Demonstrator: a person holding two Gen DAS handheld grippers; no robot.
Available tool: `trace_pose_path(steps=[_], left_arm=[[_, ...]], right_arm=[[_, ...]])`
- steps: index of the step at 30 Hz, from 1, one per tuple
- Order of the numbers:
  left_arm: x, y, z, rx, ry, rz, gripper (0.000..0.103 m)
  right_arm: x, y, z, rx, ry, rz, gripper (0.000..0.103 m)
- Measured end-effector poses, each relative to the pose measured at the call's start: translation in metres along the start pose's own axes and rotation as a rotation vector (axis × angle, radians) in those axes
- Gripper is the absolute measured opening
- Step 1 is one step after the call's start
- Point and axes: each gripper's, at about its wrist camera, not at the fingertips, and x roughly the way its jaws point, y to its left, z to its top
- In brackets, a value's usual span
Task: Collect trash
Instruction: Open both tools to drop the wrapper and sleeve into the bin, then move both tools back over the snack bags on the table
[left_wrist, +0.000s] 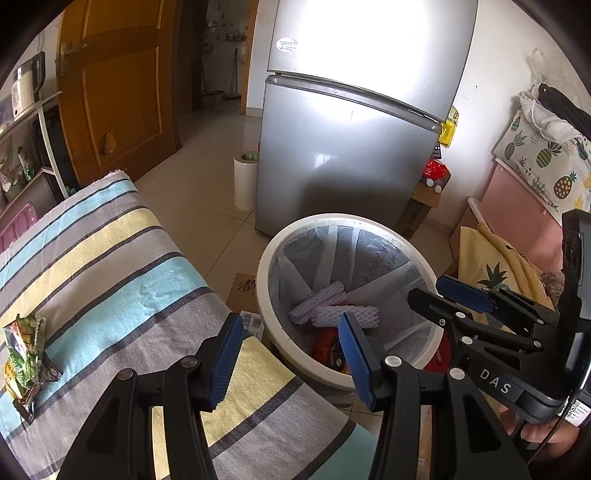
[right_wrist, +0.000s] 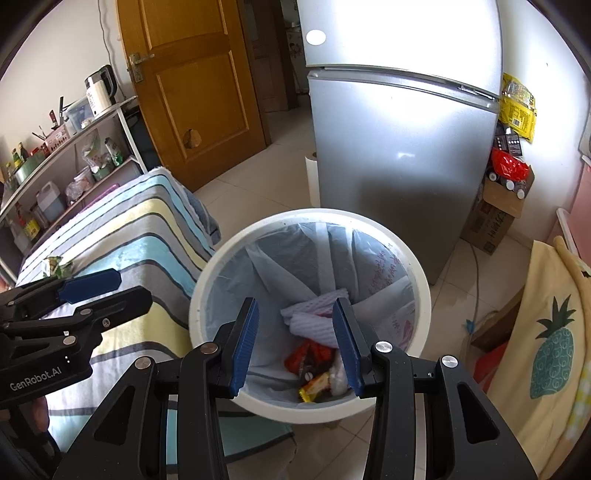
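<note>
Trash already lies at the bottom of the white bin (right_wrist: 419, 291), directly beyond the parted fingers of the right gripper (right_wrist: 295, 345): crinkled red and orange wrappers (right_wrist: 314, 356) and soft white foam fruit netting (right_wrist: 310, 314) with a dimpled, woven surface. Both tools are released and carry nothing; the left gripper (left_wrist: 291, 358) has its ribbed blue pads spread with only air between them, its tips over the near rim of the bin and the edge of the striped cloth. So part of the collecting looks done, and these two loads appear to have been dropped. What is left, as far as can be seen, is a crumpled green snack packet (left_wrist: 24, 354) lying on the striped cloth (left_wrist: 110, 266) well to the left of the left fingers, glossy and creased, likely light and springy to pinch. The bin is a smooth round plastic tub lined with a thin, translucent grey bag (right_wrist: 269, 266) that hangs in loose folds.
</note>
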Motion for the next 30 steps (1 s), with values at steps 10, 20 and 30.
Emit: trace_pose_path(steps=[10,20,30], left_arm=[[-0.040,0.037,-0.017,-0.072,-0.059,0.045,0.053],[-0.084,0.107,-0.051,-0.182,-0.103,0.197,0.053],[-0.122,0.196,-0.086,-0.347,-0.113,0.319,0.053]], right_arm=[[-0.011,0.037,-0.004,-0.039,-0.022,0.059,0.043],[-0.004,0.098,-0.006,-0.140,-0.008,0.160,0.043],[0.014,0.173,-0.003,-0.276,0.035,0.258,0.043]])
